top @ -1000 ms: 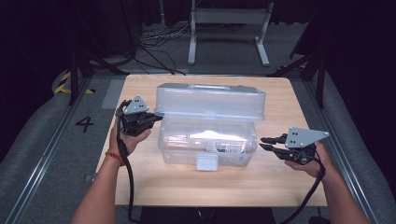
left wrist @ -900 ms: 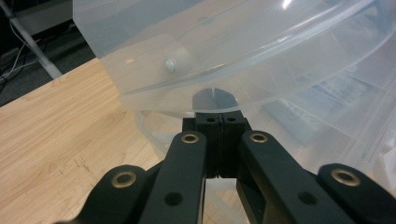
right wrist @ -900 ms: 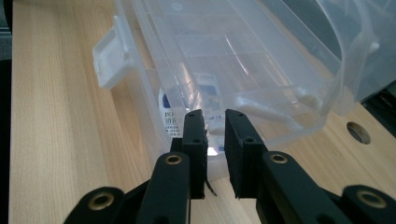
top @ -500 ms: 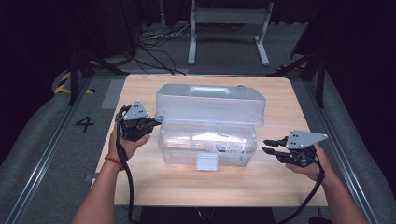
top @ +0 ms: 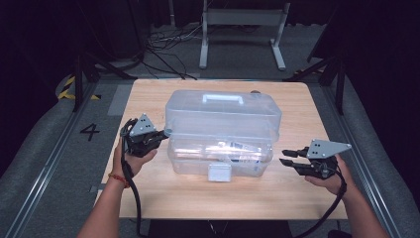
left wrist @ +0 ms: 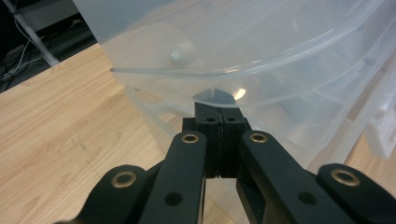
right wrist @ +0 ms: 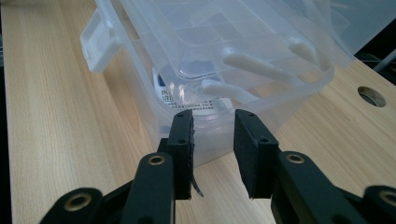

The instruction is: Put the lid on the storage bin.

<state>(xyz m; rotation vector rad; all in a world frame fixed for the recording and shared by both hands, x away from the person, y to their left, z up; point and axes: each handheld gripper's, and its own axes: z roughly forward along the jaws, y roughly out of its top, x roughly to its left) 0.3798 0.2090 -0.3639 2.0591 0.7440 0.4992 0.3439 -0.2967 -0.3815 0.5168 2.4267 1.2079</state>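
A clear plastic storage box (top: 198,158) stands mid-table, its lid (top: 223,116) tilted up at the front. At the lid's left corner my left gripper (top: 165,133) is shut, pinching a thin tab of the lid's rim (left wrist: 215,95) at its tips (left wrist: 217,114). Just off the box's right end, low over the wood, my right gripper (top: 283,157) is open. Its jaws have just been opening, and nothing is between them (right wrist: 212,119). Inside the box (right wrist: 233,56) lie white pieces and a printed label (right wrist: 187,100).
The wooden table (top: 148,94) has a round hole (right wrist: 371,95) near its far edge behind the box. A white latch (top: 219,172) hangs on the box's front wall. Cables and a metal stand (top: 242,20) sit on the floor beyond the table.
The right gripper has sunk slightly beside the box's right end and its jaws have spread a little. The left gripper and the lid have stayed put.
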